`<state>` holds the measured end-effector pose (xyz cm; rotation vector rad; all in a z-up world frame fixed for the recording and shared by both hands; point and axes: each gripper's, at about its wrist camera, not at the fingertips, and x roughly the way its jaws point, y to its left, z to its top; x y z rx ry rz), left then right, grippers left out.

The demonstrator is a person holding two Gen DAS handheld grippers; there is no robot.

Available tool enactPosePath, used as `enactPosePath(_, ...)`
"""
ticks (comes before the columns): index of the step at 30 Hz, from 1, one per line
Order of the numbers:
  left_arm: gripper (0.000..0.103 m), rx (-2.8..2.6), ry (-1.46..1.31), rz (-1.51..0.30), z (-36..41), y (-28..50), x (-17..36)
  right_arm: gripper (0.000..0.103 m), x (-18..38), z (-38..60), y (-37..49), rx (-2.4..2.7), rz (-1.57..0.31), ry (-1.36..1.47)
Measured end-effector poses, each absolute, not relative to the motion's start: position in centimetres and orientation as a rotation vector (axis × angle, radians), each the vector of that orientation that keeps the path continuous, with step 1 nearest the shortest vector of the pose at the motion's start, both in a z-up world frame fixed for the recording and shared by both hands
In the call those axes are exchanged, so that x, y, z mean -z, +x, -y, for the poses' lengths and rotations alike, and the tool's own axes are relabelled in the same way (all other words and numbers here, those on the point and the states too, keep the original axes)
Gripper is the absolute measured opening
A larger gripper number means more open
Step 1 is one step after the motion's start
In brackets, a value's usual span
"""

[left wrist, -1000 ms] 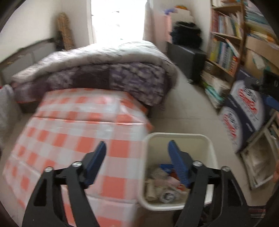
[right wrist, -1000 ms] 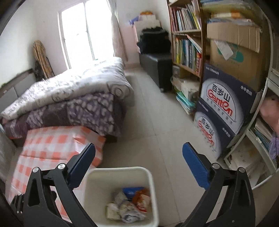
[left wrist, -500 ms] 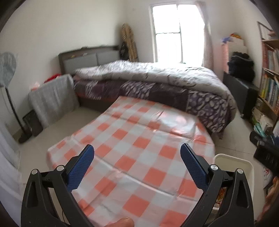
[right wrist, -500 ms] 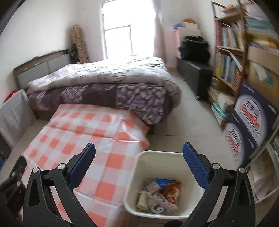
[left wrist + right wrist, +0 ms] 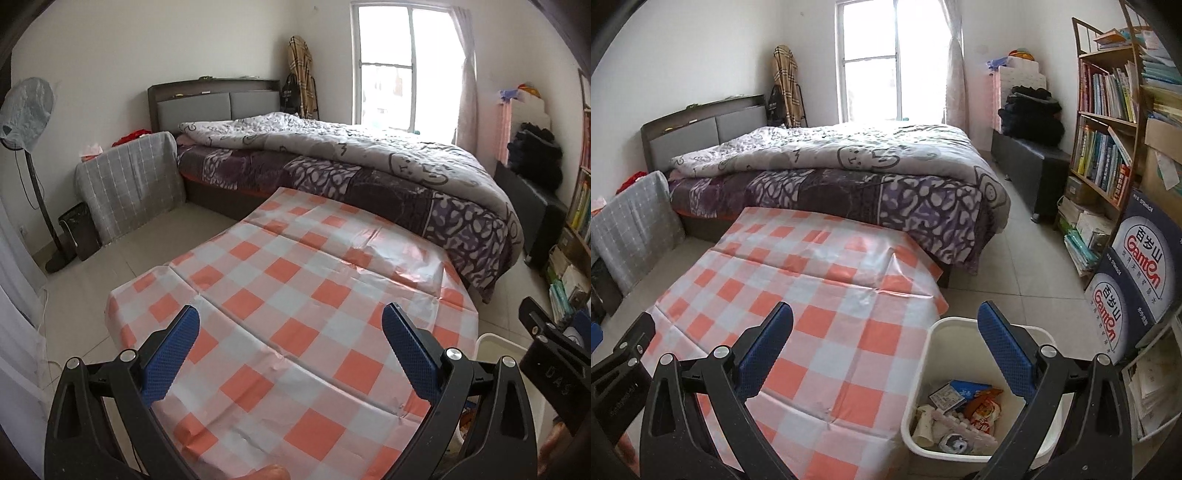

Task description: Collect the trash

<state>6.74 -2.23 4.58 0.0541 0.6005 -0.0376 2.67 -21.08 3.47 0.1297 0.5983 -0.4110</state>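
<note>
Fan (image 5: pixel 27 110): upper left of the left wrist view, wrapped in a plastic cover, on a stand beside the wall.
Covered box (image 5: pixel 129 184): left of centre, under a grey checked cloth, just beside the bed.
Bed (image 5: pixel 827 173): centre of both views, heaped with a grey and purple quilt.
Checked cloth (image 5: pixel 295 317): centre foreground, orange and white squares, creased, its far edge touching the bed.
Left gripper (image 5: pixel 291 350): lower centre of its own view, jaws wide apart, nothing between the blue pads (only the cloth lies below).
Right gripper (image 5: pixel 886 347): lower centre of its own view, jaws wide apart, empty.
Bin (image 5: pixel 932 376): lower right of the right wrist view, white, just beside the cloth's edge.
Trash (image 5: pixel 960 410): inside the bin, wrappers and crumpled paper at the bottom.
Bookshelf (image 5: pixel 1108 122): right edge, filled with books.
</note>
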Motion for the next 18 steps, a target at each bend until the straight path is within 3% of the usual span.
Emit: enactPosePath(18,0.096,0.005,0.041,-0.63,1.85,6.93,-4.24,0.096,-3.35,20.07,2.86,0.395,-0.591,0.093)
